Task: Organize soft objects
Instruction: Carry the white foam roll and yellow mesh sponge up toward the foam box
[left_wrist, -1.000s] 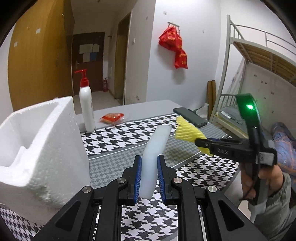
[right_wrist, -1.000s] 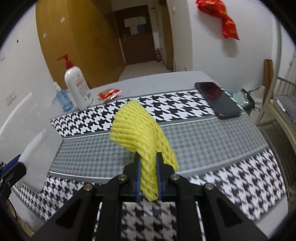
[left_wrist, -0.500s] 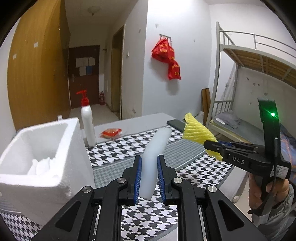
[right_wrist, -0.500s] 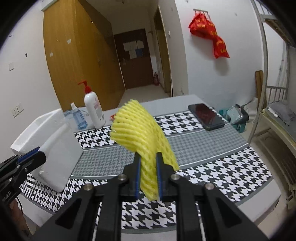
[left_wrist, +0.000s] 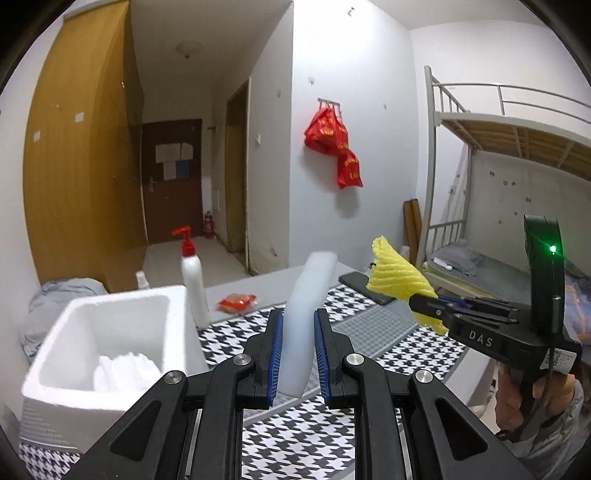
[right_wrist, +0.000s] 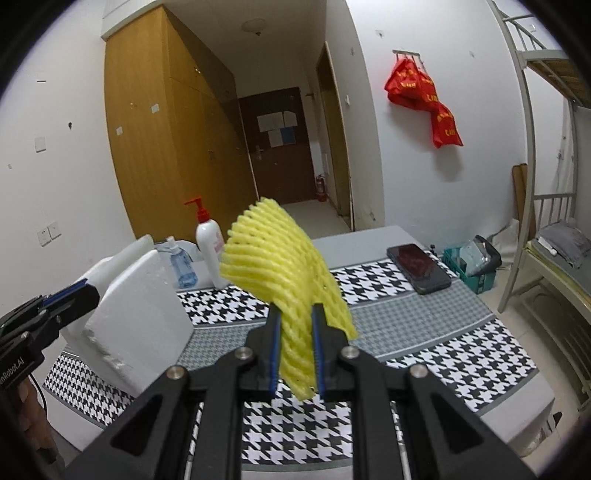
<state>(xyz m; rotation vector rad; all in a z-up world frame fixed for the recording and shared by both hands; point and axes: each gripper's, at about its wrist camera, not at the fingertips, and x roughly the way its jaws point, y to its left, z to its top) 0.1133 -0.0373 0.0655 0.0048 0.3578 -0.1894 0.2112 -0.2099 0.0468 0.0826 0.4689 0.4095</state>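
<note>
Both of your grippers have risen since a second ago, so more of the white foam box's (left_wrist: 110, 332) inside shows. Your left gripper (left_wrist: 298, 354) has its fingers pinching the white foam strip (left_wrist: 303, 314), which stands above the houndstooth-covered counter (left_wrist: 369, 369), just right of the box. Your right gripper (right_wrist: 295, 350) has its fingers clamped on the yellow foam net sleeve (right_wrist: 280, 266), held over the counter's middle. White crumpled foam (left_wrist: 122, 371) lies inside the box; a red-pump white bottle (left_wrist: 194, 280) stands behind it.
</note>
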